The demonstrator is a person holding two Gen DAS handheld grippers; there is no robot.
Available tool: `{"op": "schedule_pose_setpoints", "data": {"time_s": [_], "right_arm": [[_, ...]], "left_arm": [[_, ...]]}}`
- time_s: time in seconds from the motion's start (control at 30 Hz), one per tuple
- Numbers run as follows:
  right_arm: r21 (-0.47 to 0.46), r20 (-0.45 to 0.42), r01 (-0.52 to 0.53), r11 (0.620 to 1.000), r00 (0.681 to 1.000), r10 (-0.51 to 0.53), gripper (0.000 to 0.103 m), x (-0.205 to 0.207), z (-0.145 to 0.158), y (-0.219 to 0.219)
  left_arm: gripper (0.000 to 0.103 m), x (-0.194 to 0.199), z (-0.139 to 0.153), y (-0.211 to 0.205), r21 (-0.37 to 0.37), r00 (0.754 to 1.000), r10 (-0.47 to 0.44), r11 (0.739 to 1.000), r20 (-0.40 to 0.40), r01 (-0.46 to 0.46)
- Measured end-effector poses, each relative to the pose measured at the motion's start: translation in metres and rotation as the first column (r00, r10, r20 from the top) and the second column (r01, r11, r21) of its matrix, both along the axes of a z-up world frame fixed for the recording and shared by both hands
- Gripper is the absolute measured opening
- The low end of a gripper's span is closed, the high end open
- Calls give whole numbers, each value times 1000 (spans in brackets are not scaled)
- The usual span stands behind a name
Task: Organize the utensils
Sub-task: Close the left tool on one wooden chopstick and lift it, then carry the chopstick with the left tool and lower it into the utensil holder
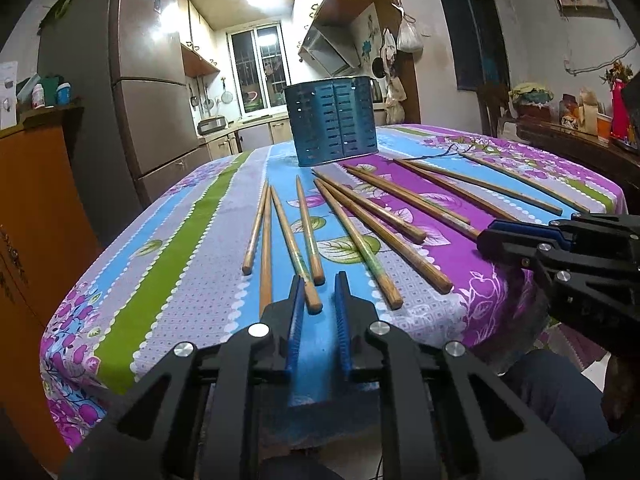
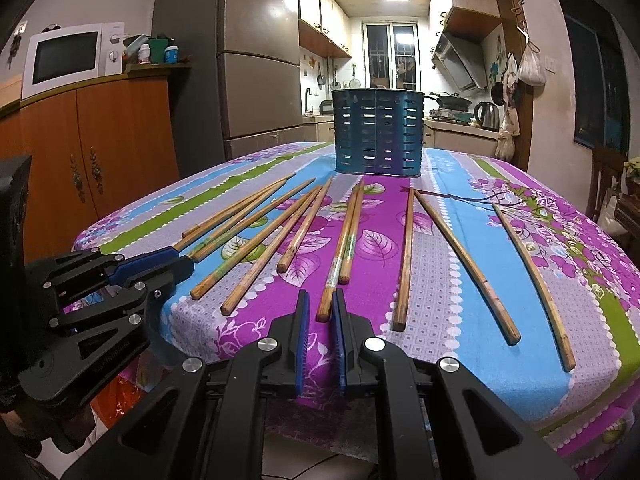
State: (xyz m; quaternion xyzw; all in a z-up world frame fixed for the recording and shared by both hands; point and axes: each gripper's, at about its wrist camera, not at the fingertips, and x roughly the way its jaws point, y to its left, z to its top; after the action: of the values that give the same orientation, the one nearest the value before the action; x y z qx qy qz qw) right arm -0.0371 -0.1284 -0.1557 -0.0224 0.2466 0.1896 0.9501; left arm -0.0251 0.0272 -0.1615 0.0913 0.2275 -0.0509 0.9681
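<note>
Mostly untouched: chopsticks [image 2: 348, 236] fanned loose over the floral tablecloth [image 1: 180, 264], thick ends toward the near edge, handy for picking | slotted blue holder [image 2: 378, 134] upright behind, seemingly their destination | left gripper [image 1: 319, 280] and right gripper [image 2: 320, 296] both nearly pressed together, pinching nothing.

The left gripper [image 1: 318, 280] and right gripper [image 2: 320, 298] sit side by side, both tipped down (jaws nearly closed, holding nothing).
</note>
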Motion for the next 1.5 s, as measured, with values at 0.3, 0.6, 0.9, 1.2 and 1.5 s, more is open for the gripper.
{"op": "schedule_pose_setpoints", "data": {"time_s": [0.3,0.6,0.9,1.2,1.5], "right_arm": [[19,10,16,1000,1000,-16,8,-2,0,-1],[23,124,14,1000,992,-16,8,-16,39,-7],[26,260,-31,999,965,23,8,-2,107,-16],[35,284,-86,996,956,72,8,47,160,-19],[48,226,-134,990,967,120,8,99,199,-17]], "left_arm": [[7,-4,0,-2,-19,1000,9,1000,22,-8],[6,-13,43,-1,-10,989,6,1000,150,-4],[6,3,111,1,-27,956,-33,999,291,43],[6,47,163,3,-57,943,-81,993,324,105],[6,94,193,1,-82,949,-116,986,292,145]]}}
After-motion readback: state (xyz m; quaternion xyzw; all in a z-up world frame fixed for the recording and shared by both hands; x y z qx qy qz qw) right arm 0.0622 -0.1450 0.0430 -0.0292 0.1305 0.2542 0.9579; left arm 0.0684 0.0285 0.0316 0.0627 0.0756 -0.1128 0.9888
